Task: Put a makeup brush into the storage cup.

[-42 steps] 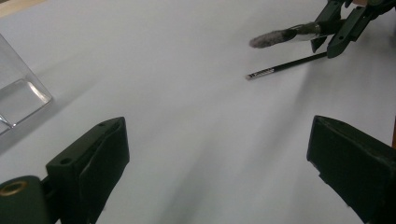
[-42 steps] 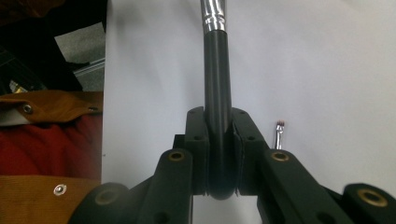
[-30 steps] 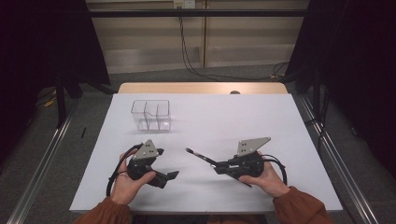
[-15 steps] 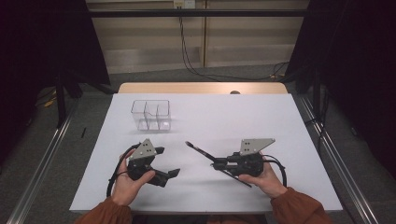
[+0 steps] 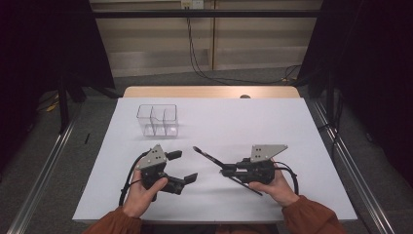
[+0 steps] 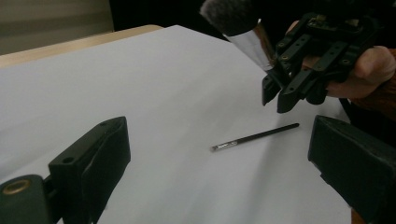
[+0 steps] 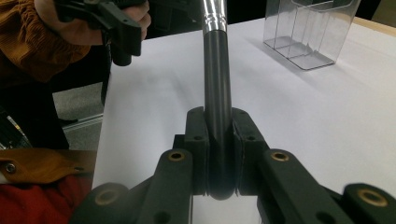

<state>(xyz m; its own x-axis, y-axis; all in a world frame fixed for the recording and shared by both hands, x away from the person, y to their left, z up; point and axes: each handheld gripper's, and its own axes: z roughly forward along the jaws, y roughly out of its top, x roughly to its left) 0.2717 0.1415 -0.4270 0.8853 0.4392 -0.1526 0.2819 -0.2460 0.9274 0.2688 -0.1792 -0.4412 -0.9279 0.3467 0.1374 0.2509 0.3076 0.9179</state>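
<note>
black round-handled makeup brush with silver ferrule point(image 7: 217, 88) clamped in right gripper point(image 7: 219, 154) at handle end, held above white table point(image 5: 292, 126). looks light, stiff, slick; bristles soft. grip mid-handle. left gripper point(image 5: 182, 168) open, empty. thin black liner brush point(image 6: 254, 138) lies between.

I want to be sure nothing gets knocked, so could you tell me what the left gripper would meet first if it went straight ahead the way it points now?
Probably the thin brush lying on the white table: it lies ahead between the open jaws of the left gripper. Depth is hard to judge; the right gripper hangs above that line.
</note>
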